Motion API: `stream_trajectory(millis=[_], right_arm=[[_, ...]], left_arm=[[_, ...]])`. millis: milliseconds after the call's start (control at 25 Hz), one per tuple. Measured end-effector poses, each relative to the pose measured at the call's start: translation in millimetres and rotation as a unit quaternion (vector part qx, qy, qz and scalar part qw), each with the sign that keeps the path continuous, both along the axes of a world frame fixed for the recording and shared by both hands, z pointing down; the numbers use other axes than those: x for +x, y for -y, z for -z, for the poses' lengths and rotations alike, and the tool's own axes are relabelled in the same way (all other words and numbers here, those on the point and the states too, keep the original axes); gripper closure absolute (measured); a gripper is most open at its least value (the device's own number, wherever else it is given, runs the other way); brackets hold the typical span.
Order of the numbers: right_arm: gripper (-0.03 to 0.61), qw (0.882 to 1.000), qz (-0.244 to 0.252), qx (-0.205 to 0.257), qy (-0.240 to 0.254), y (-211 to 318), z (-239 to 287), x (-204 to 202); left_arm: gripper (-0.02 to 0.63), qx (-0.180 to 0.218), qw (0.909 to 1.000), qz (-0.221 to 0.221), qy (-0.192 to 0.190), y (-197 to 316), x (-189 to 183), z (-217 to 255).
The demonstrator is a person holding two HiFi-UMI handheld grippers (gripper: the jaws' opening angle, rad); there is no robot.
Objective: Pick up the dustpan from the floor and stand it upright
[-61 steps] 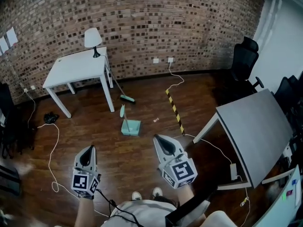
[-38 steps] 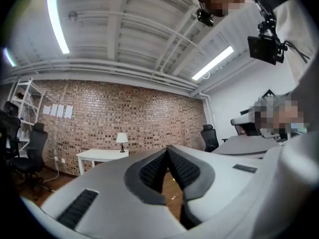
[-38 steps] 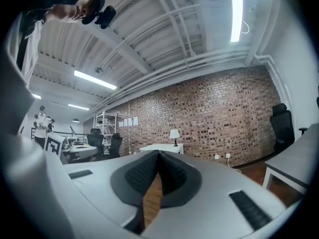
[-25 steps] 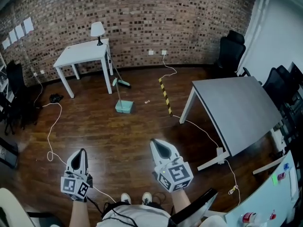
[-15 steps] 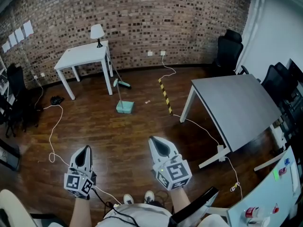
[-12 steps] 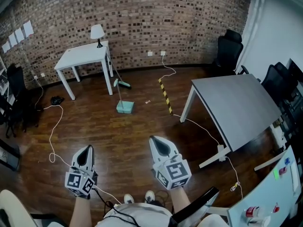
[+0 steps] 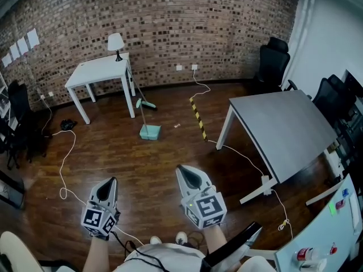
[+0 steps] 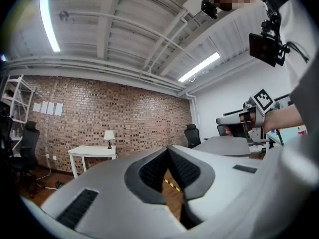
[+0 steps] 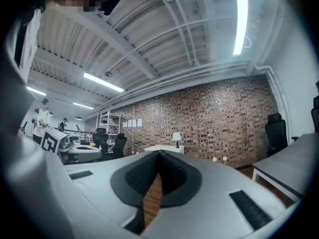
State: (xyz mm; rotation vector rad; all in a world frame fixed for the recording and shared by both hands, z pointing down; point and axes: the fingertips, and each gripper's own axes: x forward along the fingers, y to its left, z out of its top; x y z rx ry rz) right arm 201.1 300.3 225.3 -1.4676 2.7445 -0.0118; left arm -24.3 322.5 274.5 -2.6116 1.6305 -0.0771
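Observation:
The teal dustpan rests on the dark wood floor far ahead of me, its thin long handle running back toward the white table. I cannot tell from here how it stands. My left gripper sits low at the head view's left and my right gripper low at centre. Both are held level over the floor, well short of the dustpan. In the left gripper view the left gripper has its jaws meeting at the tips with nothing between them. The right gripper looks the same in its own view.
A white table with a lamp stands against the brick wall, and a broom leans at its leg. A grey table fills the right. A yellow-black floor strip, a white cable and black chairs lie around.
Since the earliest frame the view has pulled back, so the dustpan looks smaller and farther off. Over the last second both grippers stay shut and shift only slightly in the picture.

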Motion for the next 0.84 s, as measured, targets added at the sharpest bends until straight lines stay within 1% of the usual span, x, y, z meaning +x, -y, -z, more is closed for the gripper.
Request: stream_trajectory(millis=[240,520,640,840], right_arm=[[0.595,1.000,0.010,-0.001,0.000,2.6,-1.7,-9.0],[0.595,1.000,0.005,-0.007,-0.006,7.3,-8.3,-13.6],[0.595,1.000,0.001,-0.009,-0.008,9.6,-12.7,-11.8],[0.595,1.000,0.001,-0.006,0.000,16.9,-14.1,-10.7]], left_arm=[[0.604,0.005,0.9999,-0.008,-0.005,3.3,2.4,1.2],[0.603,0.002,0.9999,-0.012,-0.012,15.6,-1.2,-4.7],[0.603,0.005,0.9997,-0.016,-0.016,21.3,3.5,-3.8],[0.603,0.010,0.9996,-0.026,-0.009,29.0,10.6,-7.3]])
